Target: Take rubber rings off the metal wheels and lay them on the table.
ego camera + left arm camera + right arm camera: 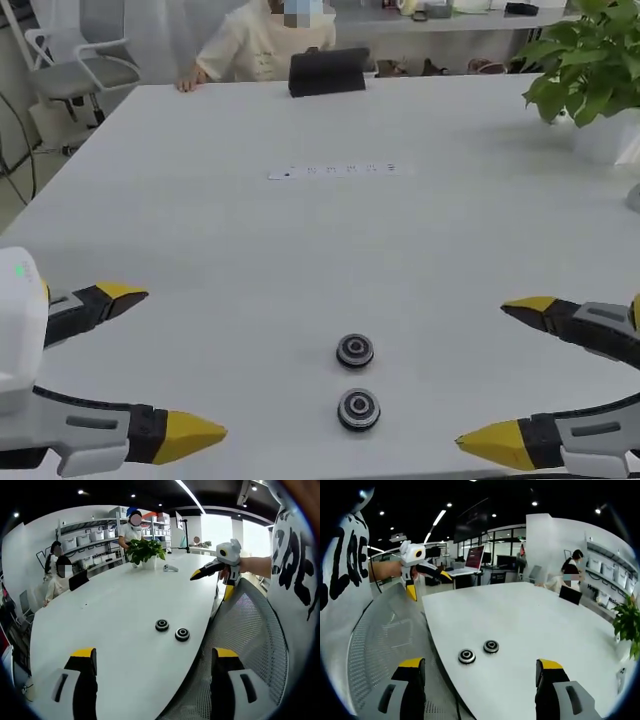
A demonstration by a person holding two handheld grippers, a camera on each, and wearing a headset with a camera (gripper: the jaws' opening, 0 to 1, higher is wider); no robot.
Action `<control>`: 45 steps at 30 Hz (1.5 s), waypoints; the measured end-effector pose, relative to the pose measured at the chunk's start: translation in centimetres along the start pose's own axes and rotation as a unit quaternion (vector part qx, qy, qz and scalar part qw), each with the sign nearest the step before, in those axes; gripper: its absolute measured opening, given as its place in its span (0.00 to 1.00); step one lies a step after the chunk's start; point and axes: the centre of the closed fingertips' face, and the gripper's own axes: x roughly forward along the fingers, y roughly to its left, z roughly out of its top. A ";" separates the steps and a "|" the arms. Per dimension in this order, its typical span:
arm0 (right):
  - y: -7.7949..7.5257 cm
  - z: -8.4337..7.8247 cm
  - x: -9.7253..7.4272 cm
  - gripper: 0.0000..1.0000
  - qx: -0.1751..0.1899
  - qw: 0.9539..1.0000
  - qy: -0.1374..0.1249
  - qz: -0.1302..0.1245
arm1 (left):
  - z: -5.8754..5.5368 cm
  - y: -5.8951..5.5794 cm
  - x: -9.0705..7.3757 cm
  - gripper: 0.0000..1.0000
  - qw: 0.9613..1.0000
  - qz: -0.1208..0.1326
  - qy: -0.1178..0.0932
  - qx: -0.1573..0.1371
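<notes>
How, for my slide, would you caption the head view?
Open left tool and open right tool flank the far wheel and near wheel, both rubber-ringed, on a white table.

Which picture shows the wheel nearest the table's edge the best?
The head view: the near wheel is seen from above and looks largest, with its dark outside and shiny middle clear. In both gripper views it is smaller and seen at a slant, beside the other wheel.

We record the farther wheel [355, 351] and nearer wheel [359, 409], by the table's near edge, as black around silver centres. The table [300, 240] is plain white. The left gripper [175, 363] and right gripper [488, 373] carry yellow tips on black jaws. The plant [585, 50] is green.
</notes>
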 end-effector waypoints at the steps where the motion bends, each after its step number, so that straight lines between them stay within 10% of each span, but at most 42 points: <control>1: 0.0 0.0 0.0 0.91 0.000 1.000 0.000 0.001 | 0.0 0.0 0.0 0.94 1.000 -0.001 0.000 0.000; 45: 0.1 0.4 0.4 0.87 -0.004 1.000 -0.004 0.014 | 0.0 -0.6 0.0 0.91 1.000 -0.006 0.003 0.006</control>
